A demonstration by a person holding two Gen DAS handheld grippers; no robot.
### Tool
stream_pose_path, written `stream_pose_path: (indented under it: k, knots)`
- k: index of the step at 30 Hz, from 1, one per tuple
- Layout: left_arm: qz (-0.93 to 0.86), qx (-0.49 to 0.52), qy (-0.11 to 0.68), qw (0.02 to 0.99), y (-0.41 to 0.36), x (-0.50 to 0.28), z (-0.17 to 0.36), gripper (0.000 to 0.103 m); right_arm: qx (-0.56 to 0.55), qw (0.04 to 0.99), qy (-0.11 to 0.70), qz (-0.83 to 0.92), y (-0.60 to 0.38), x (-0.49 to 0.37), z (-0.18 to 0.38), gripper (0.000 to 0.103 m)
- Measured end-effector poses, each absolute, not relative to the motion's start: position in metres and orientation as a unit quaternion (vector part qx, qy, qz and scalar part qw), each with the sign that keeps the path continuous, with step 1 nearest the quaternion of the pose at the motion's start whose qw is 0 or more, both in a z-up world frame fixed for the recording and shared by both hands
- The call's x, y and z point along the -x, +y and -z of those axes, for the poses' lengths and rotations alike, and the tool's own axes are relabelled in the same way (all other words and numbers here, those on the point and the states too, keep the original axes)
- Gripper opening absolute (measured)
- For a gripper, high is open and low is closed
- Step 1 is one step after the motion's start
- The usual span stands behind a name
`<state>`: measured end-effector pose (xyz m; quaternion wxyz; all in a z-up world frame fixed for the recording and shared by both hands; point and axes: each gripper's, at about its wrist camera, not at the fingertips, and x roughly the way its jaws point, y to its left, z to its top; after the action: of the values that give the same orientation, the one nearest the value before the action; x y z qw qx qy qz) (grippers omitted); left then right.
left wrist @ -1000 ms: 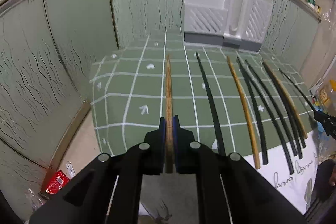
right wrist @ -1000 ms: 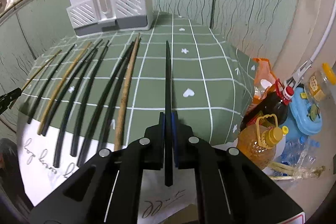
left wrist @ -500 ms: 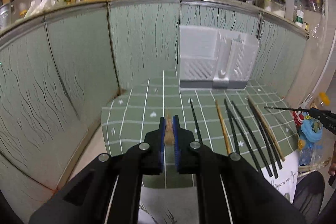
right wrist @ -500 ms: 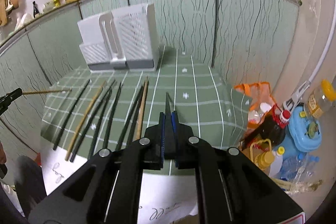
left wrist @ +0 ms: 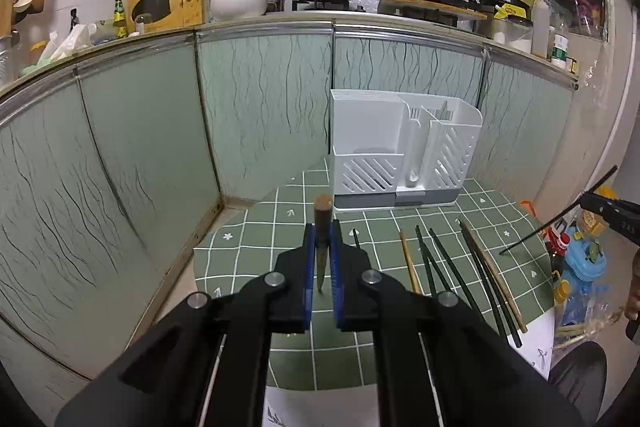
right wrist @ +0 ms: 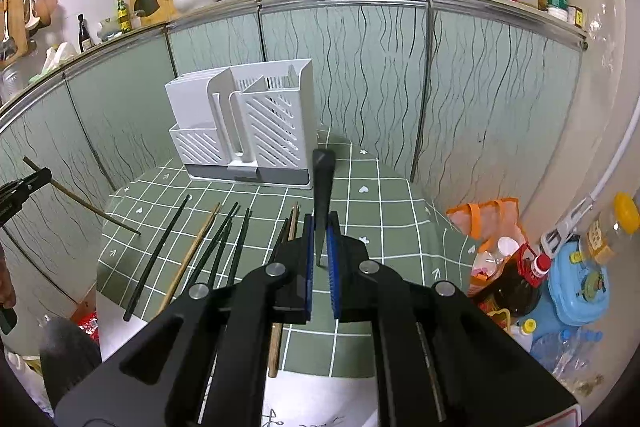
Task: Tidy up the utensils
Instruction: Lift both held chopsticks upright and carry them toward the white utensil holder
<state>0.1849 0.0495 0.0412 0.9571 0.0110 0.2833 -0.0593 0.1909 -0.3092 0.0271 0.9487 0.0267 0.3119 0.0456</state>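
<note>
Pinching one chopstick each, both tongs hang above the green grid-patterned tabletop [left wrist: 256, 239]. Left tongs [left wrist: 322, 259], black with blue pads, clamp a brown wooden chopstick [left wrist: 322, 219], lifted clear of the tabletop, pointing toward the white slotted plastic utensil holder [left wrist: 404, 155]. Right tongs [right wrist: 320, 247] clamp a black chopstick [right wrist: 323, 179], also off the tabletop, aimed just right of the holder. Holder stands at the far edge of the tabletop against the pale green wavy-lined panels [right wrist: 360, 75]; upper compartments look empty, lower ones can't tell. In front of the holder, a loose row of remaining black and wooden chopsticks [right wrist: 208, 247] lies flat on the tabletop, some touching, some crossing. Right of the holder, off the tabletop edge: orange bag [right wrist: 488, 223], dark red-capped bottle [right wrist: 516, 287], blue plastic container [right wrist: 580, 287]. Each wrist view catches the other tongs' chopstick at its frame edge.
</note>
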Motion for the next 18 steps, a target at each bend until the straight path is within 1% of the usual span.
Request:
stream_pose_path:
  k: [9,13,18]
  knots:
    - [0.081,0.003,0.29,0.954,0.055,-0.206,-0.045,0.007,-0.033,0.95,0.306,-0.056,-0.314,-0.203,-0.042,0.006]
    - [0.096,0.011,0.287,0.953,0.052,-0.217,-0.058,0.007,-0.034,0.95,0.305,-0.065,-0.315,-0.212,-0.053,0.006]
    - [0.127,0.018,0.28,0.951,0.036,-0.236,-0.086,0.007,-0.037,0.949,0.305,-0.074,-0.314,-0.23,-0.071,0.006]
